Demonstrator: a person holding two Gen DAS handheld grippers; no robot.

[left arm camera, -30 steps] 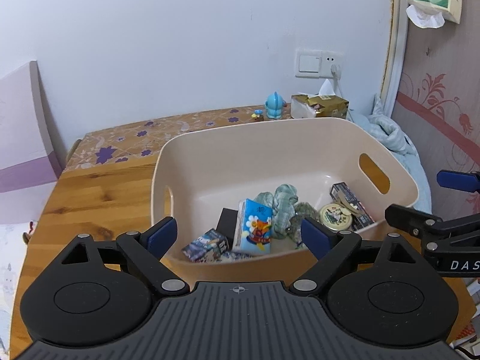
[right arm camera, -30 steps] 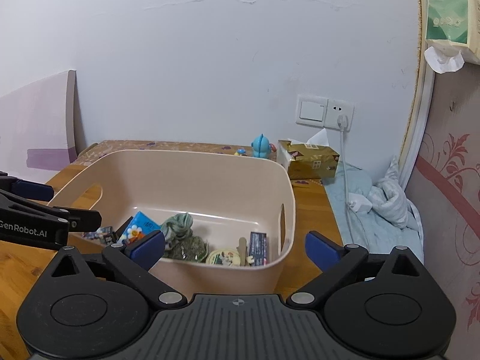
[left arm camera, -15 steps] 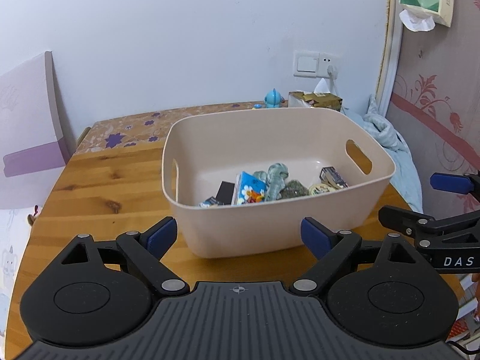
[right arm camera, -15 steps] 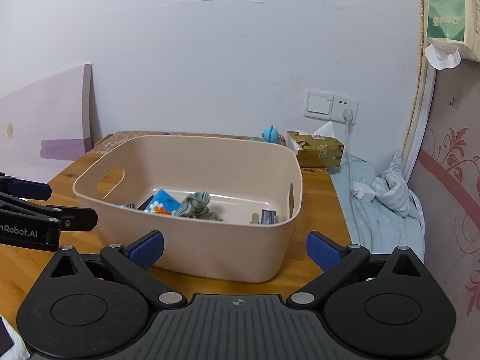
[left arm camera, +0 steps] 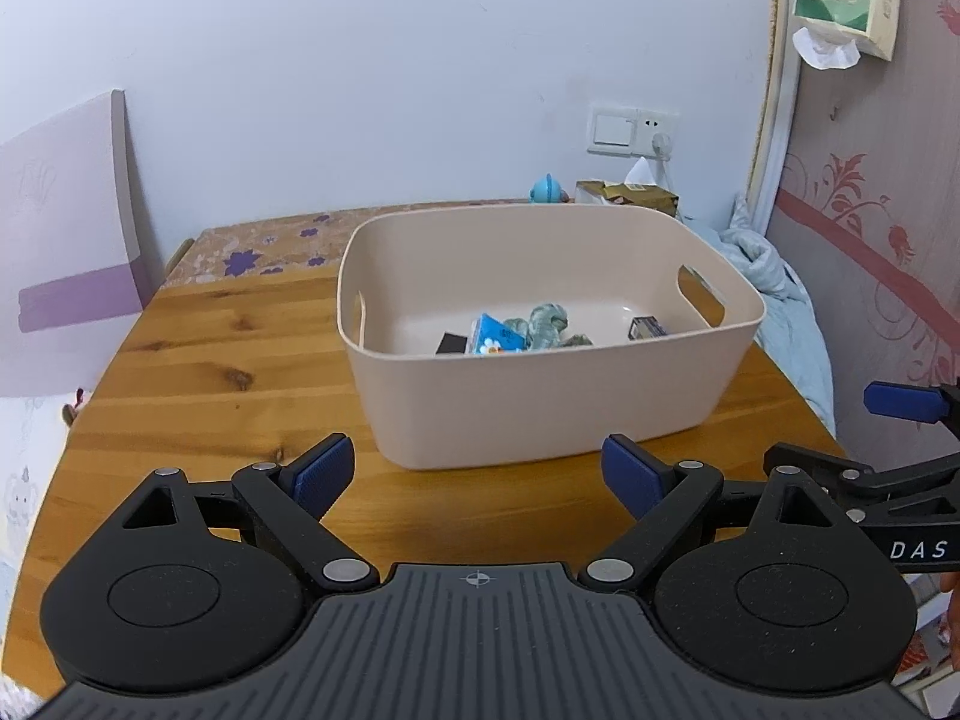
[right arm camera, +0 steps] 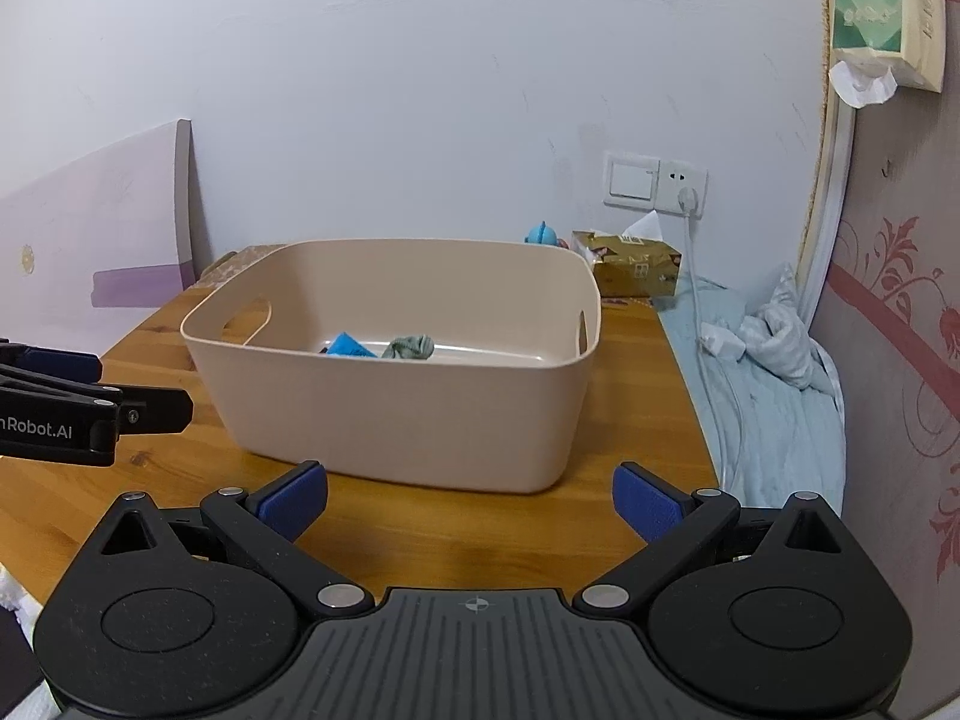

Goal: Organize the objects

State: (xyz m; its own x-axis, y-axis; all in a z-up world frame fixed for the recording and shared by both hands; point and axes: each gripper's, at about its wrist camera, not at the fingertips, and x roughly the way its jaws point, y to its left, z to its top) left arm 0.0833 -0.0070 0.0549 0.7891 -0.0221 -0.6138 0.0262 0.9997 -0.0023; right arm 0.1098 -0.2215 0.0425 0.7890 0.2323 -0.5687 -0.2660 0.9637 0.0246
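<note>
Wooden table (left arm camera: 228,360), beige bin (left arm camera: 540,408) ahead of both grippers, items gathered inside.
Left gripper (left arm camera: 477,474) and right gripper (right arm camera: 471,501) gape empty; sorting looks finished.

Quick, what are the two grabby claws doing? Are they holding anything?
Left gripper: open, fingers wide apart, holding nothing.
Right gripper: open, fingers wide apart, holding nothing.

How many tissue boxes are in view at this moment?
2: a gold tissue box on the table behind the beige bin, and a green tissue box mounted high at the right. None else visible.
</note>
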